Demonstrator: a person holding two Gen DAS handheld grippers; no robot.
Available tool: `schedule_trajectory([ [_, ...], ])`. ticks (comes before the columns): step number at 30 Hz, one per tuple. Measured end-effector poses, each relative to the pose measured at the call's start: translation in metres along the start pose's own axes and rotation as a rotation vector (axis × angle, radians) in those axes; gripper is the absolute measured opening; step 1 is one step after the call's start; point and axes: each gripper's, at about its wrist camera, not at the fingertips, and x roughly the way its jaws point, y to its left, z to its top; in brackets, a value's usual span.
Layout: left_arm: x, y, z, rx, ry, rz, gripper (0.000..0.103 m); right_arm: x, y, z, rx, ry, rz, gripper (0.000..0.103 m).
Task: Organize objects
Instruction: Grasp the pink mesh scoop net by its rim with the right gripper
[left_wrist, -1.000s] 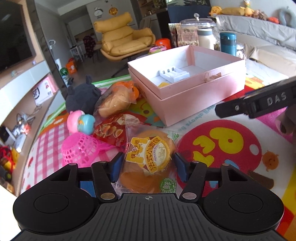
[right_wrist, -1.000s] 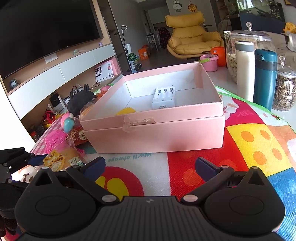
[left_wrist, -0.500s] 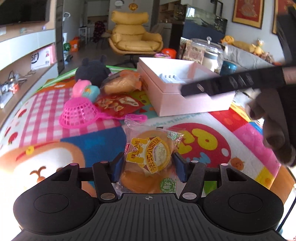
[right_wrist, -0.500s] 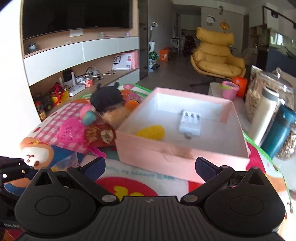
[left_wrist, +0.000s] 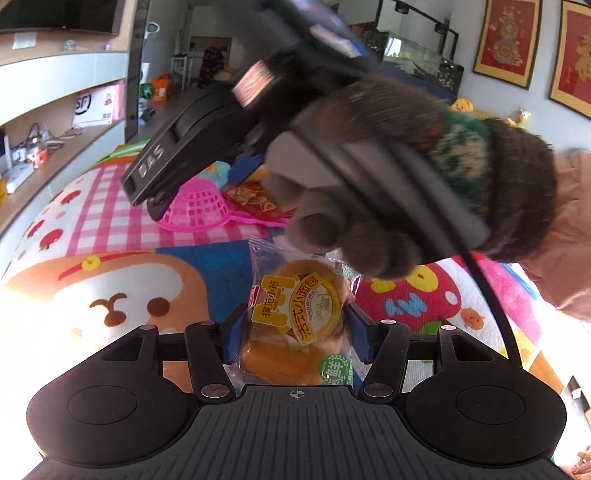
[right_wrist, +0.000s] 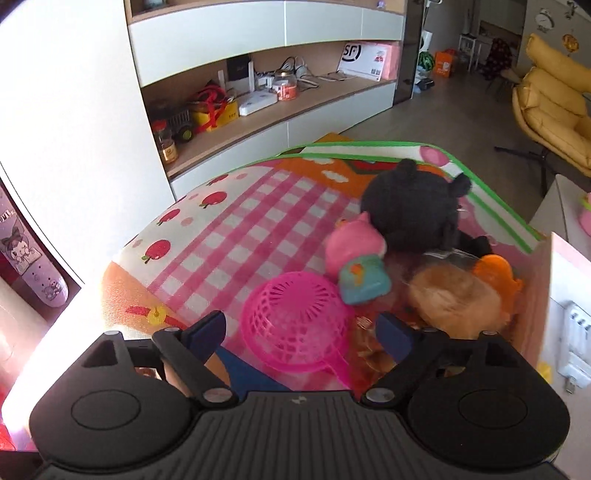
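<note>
So the left tongs (left_wrist: 293, 332) are clenched on a wrapped bread bun (left_wrist: 295, 328), low centre of the left view, pads pressing the wrapper on both sides. It looks lifted a bit off the play mat (left_wrist: 207, 266), though I can't tell for sure.

The right tongs (right_wrist: 301, 330) are closing, with the pink strainer (right_wrist: 295, 325) sitting between the tips at the bottom middle of the right view, but not gripped yet as far as I can see. In the left view the gloved hand (left_wrist: 388, 184) holding them fills the upper right.

My guess at the step: bun is picked, strainer is next, and both probably belong in the pink box (right_wrist: 557, 258) at the right edge. The strainer's mesh is light and springy, so the squeeze wants to land on the rim.

The bench is covered by that cartoon mat, with a black plush (right_wrist: 413, 214), a pink toy (right_wrist: 358, 258) and another bagged bun (right_wrist: 458, 306) clustered by the box. Behind: shelves (right_wrist: 258, 92) full of clutter, yellow armchair (right_wrist: 554, 103) upper right.
</note>
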Motion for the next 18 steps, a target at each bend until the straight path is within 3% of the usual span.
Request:
schedule_trajectory([
  [3, -0.002, 0.001, -0.003, 0.001, -0.012, -0.004, 0.061, 0.010, 0.005, -0.001, -0.003, 0.033, -0.025, 0.064],
  [9, -0.001, -0.002, -0.006, 0.006, -0.031, 0.007, 0.061, -0.062, -0.012, -0.017, 0.105, -0.070, 0.041, 0.063],
  [14, -0.001, -0.003, -0.007, -0.009, -0.031, 0.016, 0.061, -0.134, -0.031, -0.044, 0.127, -0.151, -0.011, 0.062],
  [18, 0.000, -0.011, -0.007, -0.005, -0.022, 0.041, 0.061, -0.173, -0.054, -0.076, 0.196, -0.139, -0.025, 0.058],
])
